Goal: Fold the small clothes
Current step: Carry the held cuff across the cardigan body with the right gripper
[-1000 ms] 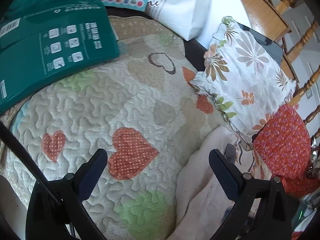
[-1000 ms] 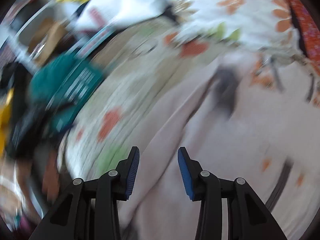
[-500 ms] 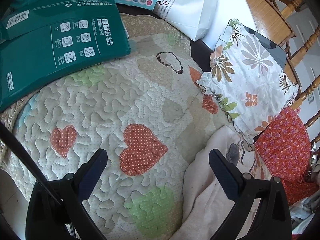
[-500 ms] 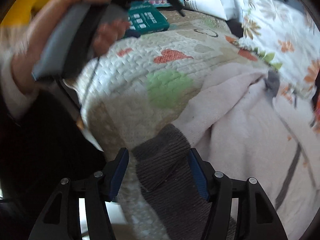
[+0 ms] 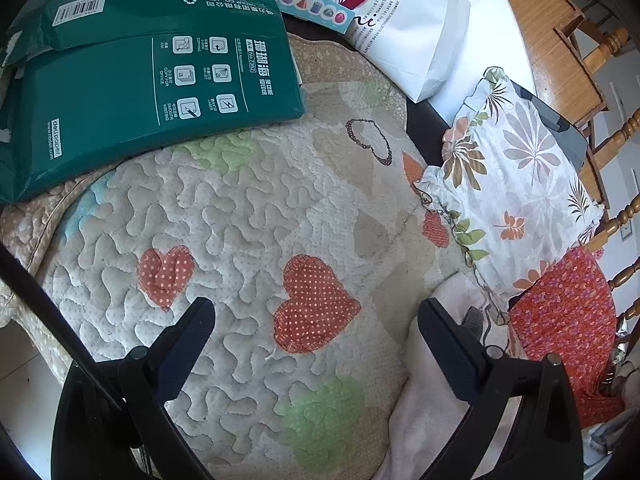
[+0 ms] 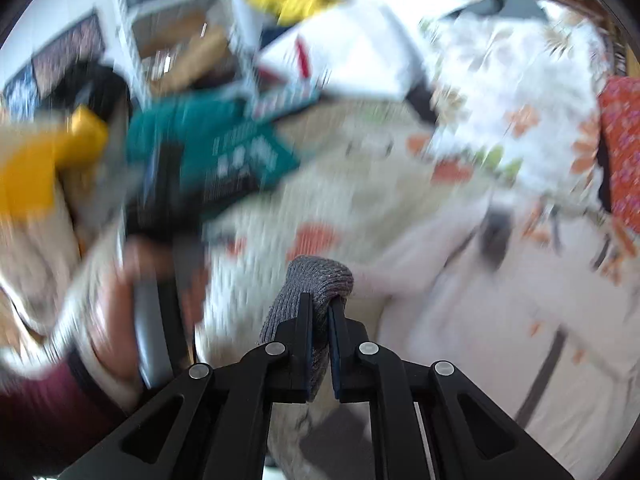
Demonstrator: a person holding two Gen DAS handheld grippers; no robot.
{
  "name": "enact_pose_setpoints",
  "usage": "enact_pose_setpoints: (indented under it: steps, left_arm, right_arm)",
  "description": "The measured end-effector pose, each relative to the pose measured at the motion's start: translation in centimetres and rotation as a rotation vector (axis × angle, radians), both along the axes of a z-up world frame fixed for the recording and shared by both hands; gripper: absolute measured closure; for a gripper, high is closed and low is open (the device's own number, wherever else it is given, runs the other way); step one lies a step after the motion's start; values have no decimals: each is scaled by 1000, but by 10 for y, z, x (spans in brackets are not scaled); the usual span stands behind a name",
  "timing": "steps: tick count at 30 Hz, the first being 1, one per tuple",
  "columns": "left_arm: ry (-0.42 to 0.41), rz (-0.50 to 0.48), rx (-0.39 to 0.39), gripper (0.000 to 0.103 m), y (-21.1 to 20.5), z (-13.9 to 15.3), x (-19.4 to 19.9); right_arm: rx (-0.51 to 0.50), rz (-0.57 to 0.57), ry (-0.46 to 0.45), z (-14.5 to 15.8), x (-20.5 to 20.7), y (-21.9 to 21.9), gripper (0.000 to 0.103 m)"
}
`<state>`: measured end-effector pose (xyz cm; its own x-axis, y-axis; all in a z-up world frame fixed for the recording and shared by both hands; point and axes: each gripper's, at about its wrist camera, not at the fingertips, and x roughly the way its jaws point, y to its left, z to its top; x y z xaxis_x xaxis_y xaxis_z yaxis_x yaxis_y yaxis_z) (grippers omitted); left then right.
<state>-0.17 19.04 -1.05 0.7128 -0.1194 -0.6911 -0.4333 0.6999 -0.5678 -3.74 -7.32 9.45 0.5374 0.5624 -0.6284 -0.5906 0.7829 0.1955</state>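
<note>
In the left wrist view, a green paper ream pack (image 5: pixel 152 80) fills the upper left of the frame, lying on the edge of a quilted heart-patterned mat (image 5: pixel 248 216). Along the bottom, the left gripper (image 5: pixel 316 324) hangs above the mat with its jaws spread wide and nothing between them. A white paper bag (image 5: pixel 404 28) sits at top centre. Right of centre a floral cushion (image 5: pixel 516 184) runs diagonally from upper left to lower right, with a red patterned cloth (image 5: pixel 568 328) just below it. The pale pink garment (image 5: pixel 436 408) shows in the lower right corner, partly behind the right-hand finger; only a part of it is visible here.

The right wrist view is heavily blurred. At bottom centre the right gripper (image 6: pixel 319 320) is clamped on the garment's grey ribbed cuff (image 6: pixel 316 280), which bulges up over the fingertips. From there the pink body spreads toward the right edge of the frame, its long axis running roughly lower left to upper right across the mat.
</note>
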Motion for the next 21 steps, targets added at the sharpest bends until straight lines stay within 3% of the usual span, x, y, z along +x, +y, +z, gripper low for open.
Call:
enact_pose_setpoints:
  steps: [6,9,12,17,21]
  left_arm:
    - [10,-31,14,2,-14,0,7]
    - [13,-53,17,2,-24,0,11]
    - [14,-86,35,2,-37,1,17]
    - [18,-133,71,2,-56,4,26]
    - [20,-166,96,2,-74,5,37]
  right_arm:
    - [248,-81,-118,127,39,-61,95]
    - [310,-145,-115,145,49,-101,95]
    - [309,-260,-48,122,70,-146,95]
    - [250,-491,126,40,103,-236,95]
    - [165,-661,196,-16,124,-297,95]
